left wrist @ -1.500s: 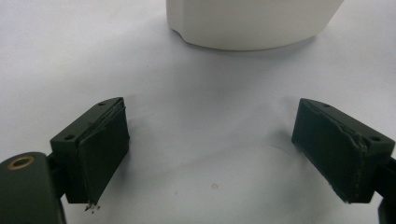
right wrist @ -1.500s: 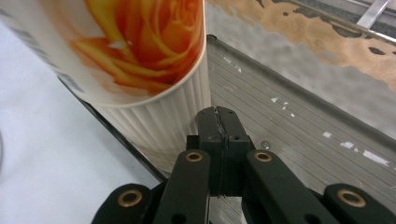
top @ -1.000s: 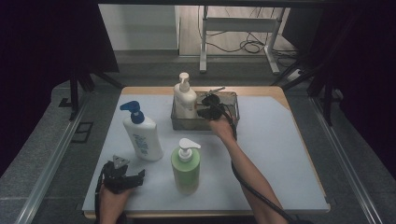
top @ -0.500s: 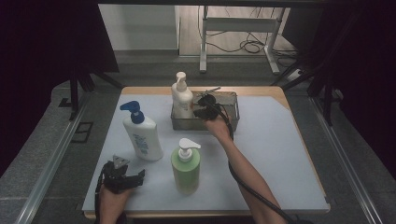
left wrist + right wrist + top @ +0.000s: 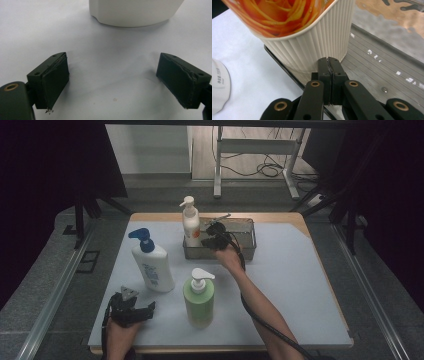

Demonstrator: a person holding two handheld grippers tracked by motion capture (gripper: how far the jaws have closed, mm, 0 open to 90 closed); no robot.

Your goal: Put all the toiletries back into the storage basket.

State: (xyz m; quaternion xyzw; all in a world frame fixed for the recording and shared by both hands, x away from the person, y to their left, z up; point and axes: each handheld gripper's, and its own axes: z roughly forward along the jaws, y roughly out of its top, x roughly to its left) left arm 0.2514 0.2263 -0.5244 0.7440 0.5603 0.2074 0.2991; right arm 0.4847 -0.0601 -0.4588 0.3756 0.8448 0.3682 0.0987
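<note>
Your left gripper (image 5: 131, 309) rests at the near edge, jaws wide apart, holding nothing. The green bottle (image 5: 199, 297) and blue-capped bottle (image 5: 151, 265) still wait on the table, I'd say. Farther back, your right gripper (image 5: 216, 239), jaws pressed together and empty, nudges the cream ribbed pump bottle (image 5: 191, 223), upright in the metal basket (image 5: 247, 247).

Dim, dark-edged high view; bright, softly blurred close-ups.

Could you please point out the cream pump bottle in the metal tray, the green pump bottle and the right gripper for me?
cream pump bottle (image 5: 191, 226), high view, on its body.
green pump bottle (image 5: 199, 300), high view, on its body.
right gripper (image 5: 329, 61), right gripper view, where its shut fingers meet.
</note>
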